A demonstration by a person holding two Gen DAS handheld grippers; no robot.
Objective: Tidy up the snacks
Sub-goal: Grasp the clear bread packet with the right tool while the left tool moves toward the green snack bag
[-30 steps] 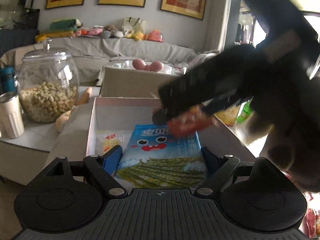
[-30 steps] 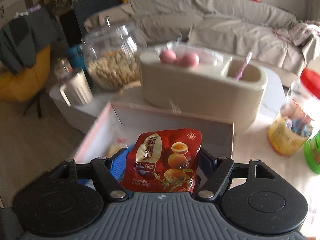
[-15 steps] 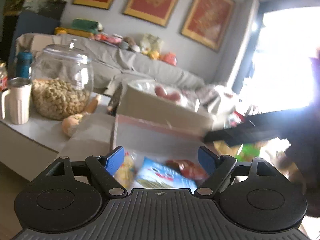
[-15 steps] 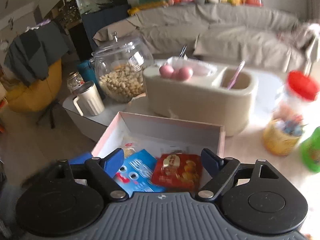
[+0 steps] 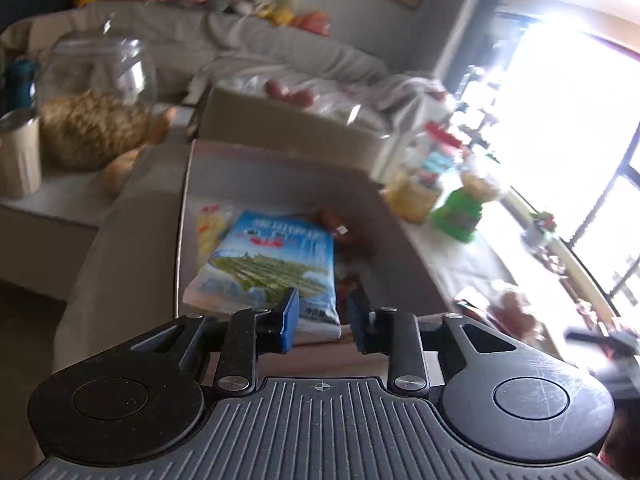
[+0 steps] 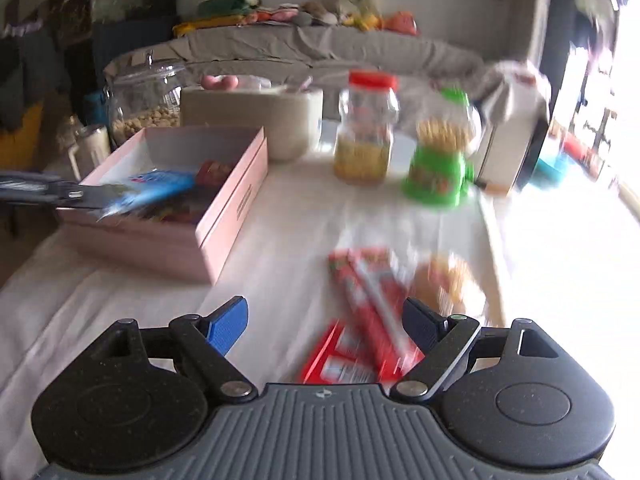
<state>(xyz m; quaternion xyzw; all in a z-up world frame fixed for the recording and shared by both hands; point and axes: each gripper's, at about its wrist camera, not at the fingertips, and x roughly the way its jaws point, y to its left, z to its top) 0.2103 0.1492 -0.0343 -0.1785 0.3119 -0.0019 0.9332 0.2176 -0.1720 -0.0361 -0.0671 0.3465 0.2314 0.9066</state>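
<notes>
We read the left gripper (image 5: 322, 316) as nearly closed; blue pads (image 5: 289, 315) stand a narrow gap apart at lower centre of the left wrist view, over the near edge of the blue seaweed snack packet (image 5: 272, 264); whether they pinch that edge we cannot tell. Packet lies flat in the pink box (image 5: 280, 168), mid-frame; yellow packet (image 5: 212, 226) just left of it, red packet (image 5: 344, 232) just right, partly shadowed. Beyond the box: beige container (image 5: 288, 124) with pink eggs on top; glass jar of nuts (image 5: 94, 104) upper left; cream mug (image 5: 18, 156) at left edge; green-lidded jar (image 5: 456, 212) right of the box.

Right gripper (image 6: 325, 324) is wide open and holding nothing; fingers sit at the bottom of the right wrist view over the white tablecloth (image 6: 120, 300). Red snack packs (image 6: 368, 308) lie between and just ahead of the fingers, blurred; a round tan snack (image 6: 448, 280) just right of them. Pink box (image 6: 224, 196) is mid-left, blue packet (image 6: 156, 188) inside, left gripper (image 6: 48, 194) at its near-left edge. Red-lidded jar (image 6: 366, 128) and green-lidded jar (image 6: 440, 160) stand upper centre, near each other.
</notes>
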